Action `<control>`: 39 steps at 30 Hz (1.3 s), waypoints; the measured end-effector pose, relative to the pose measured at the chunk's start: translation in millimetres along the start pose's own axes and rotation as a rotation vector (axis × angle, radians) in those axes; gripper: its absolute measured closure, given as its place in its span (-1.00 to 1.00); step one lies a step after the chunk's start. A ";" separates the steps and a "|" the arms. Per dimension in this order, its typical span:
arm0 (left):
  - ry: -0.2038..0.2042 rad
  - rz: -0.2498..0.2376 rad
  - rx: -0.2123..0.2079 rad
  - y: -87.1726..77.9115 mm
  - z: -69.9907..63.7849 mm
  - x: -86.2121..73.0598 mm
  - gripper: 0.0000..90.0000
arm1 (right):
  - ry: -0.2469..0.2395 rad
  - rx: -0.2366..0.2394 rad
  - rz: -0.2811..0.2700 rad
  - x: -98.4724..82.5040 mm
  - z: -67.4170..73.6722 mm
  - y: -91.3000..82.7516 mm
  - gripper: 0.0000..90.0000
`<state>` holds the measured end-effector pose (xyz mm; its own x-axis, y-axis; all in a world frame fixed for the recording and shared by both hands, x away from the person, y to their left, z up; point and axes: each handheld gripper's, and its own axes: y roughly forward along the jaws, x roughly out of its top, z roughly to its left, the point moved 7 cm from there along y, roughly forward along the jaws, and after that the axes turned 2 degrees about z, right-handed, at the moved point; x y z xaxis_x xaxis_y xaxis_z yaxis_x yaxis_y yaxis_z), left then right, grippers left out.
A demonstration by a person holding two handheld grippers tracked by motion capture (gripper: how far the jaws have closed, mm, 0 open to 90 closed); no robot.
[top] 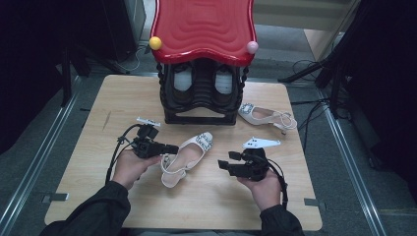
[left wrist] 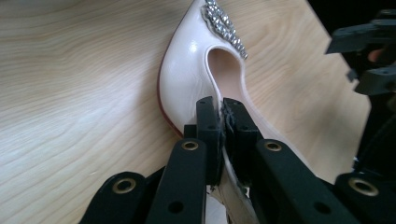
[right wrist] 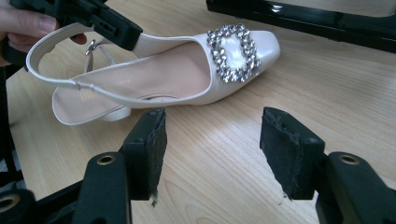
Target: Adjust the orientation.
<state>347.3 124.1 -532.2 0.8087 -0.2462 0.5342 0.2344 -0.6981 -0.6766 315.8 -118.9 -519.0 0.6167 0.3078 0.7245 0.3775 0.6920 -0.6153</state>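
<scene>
The cream slingback shoe [top: 186, 158] is seen lying on the wooden table [top: 78, 162], in front of the black rack [top: 199, 105] with the red top, toe toward the rack. The left gripper [left wrist: 222, 116] is pinched on the shoe's side edge, jaws pressed nearly together on the thin leather. The right gripper [right wrist: 212, 135] is held just beside the shoe, jaws spread with nothing between them. A 2nd matching shoe [top: 268, 117] is noted right of the rack.

Cream slingback shoe with rhinestone buckle [top: 187, 156] is lying mid-table on the light wooden table [top: 88, 147], between left gripper [top: 164, 148] and right gripper [top: 225, 164]. Red-topped black shoe rack [top: 202, 59] is standing behind it; second cream slingback shoe [top: 265, 116] is lying right of the rack.
</scene>
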 end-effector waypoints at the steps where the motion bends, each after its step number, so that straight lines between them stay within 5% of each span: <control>1: 0.008 0.011 0.021 0.9 1.8 -0.9 0.92 | -0.001 0.000 0.002 0.0 0.2 0.9 -0.06; 8: 0.009 0.029 0.057 2.5 9.6 -2.5 0.86 | -0.014 -0.004 0.022 -0.7 2.0 8.5 -0.06; 17: 0.060 0.048 0.062 -2.7 5.2 -1.0 0.42 | -0.024 -0.008 0.038 -1.1 4.3 16.8 -0.05; 22: 0.099 0.045 0.075 -14.7 -2.3 0.0 0.23 | -0.036 -0.002 0.039 -0.1 6.0 19.5 -0.04; 27: 0.096 0.018 0.067 -32.3 -4.9 -0.5 0.08 | -0.041 0.005 0.045 2.1 8.2 26.4 -0.03; 33: 0.085 0.016 0.083 -45.6 0.8 -8.0 0.19 | -0.048 0.004 0.033 4.6 9.7 32.3 0.07; 39: 0.081 0.000 0.081 -52.3 4.5 -16.7 0.78 | -0.074 -0.017 -0.002 6.5 14.4 41.6 0.47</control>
<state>324.0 167.7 -508.1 0.7630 -0.3019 0.5716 0.2801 -0.6425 -0.7132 325.6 -78.7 -535.3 0.5633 0.3541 0.7465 0.3911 0.6816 -0.6185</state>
